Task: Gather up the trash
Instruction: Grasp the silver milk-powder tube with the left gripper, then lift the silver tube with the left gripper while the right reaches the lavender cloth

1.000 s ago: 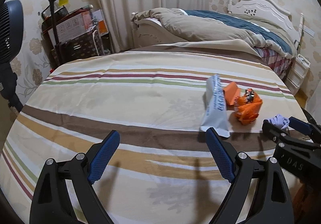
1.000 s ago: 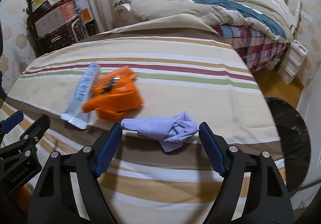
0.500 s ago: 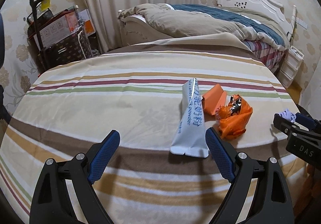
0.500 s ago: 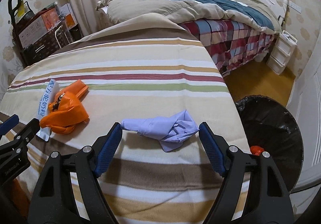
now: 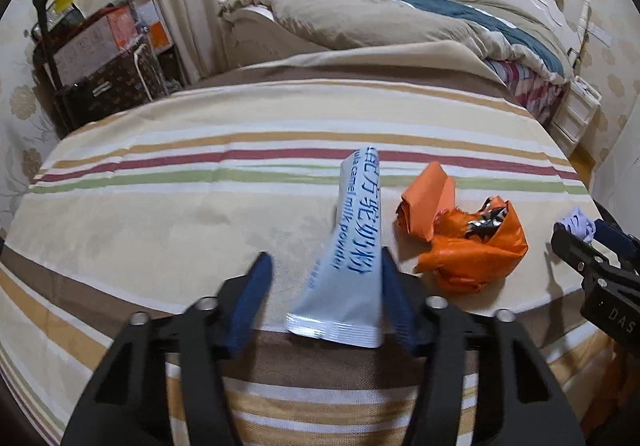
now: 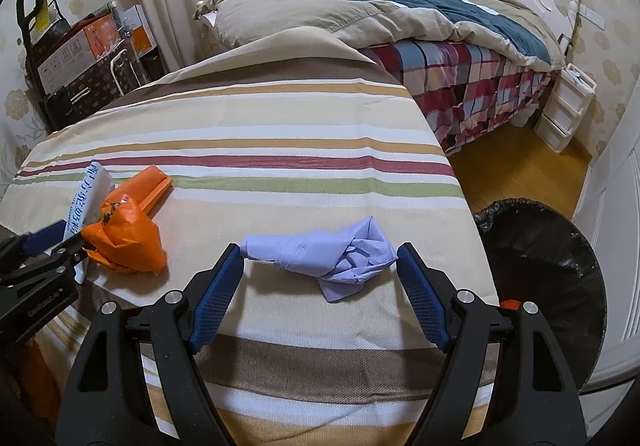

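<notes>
A silver-blue milk powder sachet (image 5: 352,258) lies on the striped tablecloth (image 5: 160,214). My left gripper (image 5: 324,286) is open around its near end, fingers partly closed, right finger against the sachet. Crumpled orange wrappers (image 5: 468,250) lie just right of it. My right gripper (image 6: 320,278) holds a crumpled lilac paper wad (image 6: 320,258) between its fingers, lifted above the cloth. In the right wrist view the sachet (image 6: 86,202) and orange wrappers (image 6: 128,234) lie at the left, with my left gripper (image 6: 36,250) beside them.
A black-lined trash bin (image 6: 548,270) stands on the floor right of the table. A bed with a tan and blue duvet (image 6: 380,14) is behind. Boxes and a cart (image 5: 96,58) stand at the back left. White drawers (image 6: 568,106) stand by the bed.
My left gripper has moved forward over the sachet and its fingers have narrowed around it. My right gripper has swung right toward the bin, still carrying the lilac wad.
</notes>
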Available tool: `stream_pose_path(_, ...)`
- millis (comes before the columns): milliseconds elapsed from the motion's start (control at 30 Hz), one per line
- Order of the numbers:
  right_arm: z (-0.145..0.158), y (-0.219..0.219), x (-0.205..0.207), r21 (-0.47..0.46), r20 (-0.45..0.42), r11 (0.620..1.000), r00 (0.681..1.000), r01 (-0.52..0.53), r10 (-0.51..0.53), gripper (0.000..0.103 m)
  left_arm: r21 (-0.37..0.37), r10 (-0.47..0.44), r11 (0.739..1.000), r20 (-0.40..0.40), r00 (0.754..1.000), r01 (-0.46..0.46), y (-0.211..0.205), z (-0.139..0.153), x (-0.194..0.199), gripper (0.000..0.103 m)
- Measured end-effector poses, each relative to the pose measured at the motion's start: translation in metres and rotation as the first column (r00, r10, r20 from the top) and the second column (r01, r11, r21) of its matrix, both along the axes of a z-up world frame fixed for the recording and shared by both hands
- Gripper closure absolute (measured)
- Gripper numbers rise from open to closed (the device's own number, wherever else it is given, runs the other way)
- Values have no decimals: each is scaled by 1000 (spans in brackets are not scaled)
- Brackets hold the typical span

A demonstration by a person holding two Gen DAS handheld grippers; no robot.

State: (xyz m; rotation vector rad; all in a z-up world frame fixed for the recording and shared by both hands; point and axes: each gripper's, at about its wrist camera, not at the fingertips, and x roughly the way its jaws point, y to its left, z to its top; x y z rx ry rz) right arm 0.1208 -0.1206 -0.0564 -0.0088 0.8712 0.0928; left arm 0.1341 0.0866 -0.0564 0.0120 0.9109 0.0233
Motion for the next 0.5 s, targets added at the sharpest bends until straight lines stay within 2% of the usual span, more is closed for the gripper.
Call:
stream_pose_path(100, 0, 0, -1, -1, 2, 1000, 1000, 1, -1, 26, -2, -16, 1000, 10, 1000, 16, 0, 1, -2, 62)
stream_pose_path(200, 1, 1, -2, -3, 4, 1000, 1000, 2, -2, 26, 2, -33, 999, 18, 999, 33, -2, 1, -5, 66)
stream_pose_path(500, 4, -2, -15, 16, 19, 1000, 1000, 17, -17, 27, -3, -33, 999, 43, 999, 33, -1, 6, -15, 68)
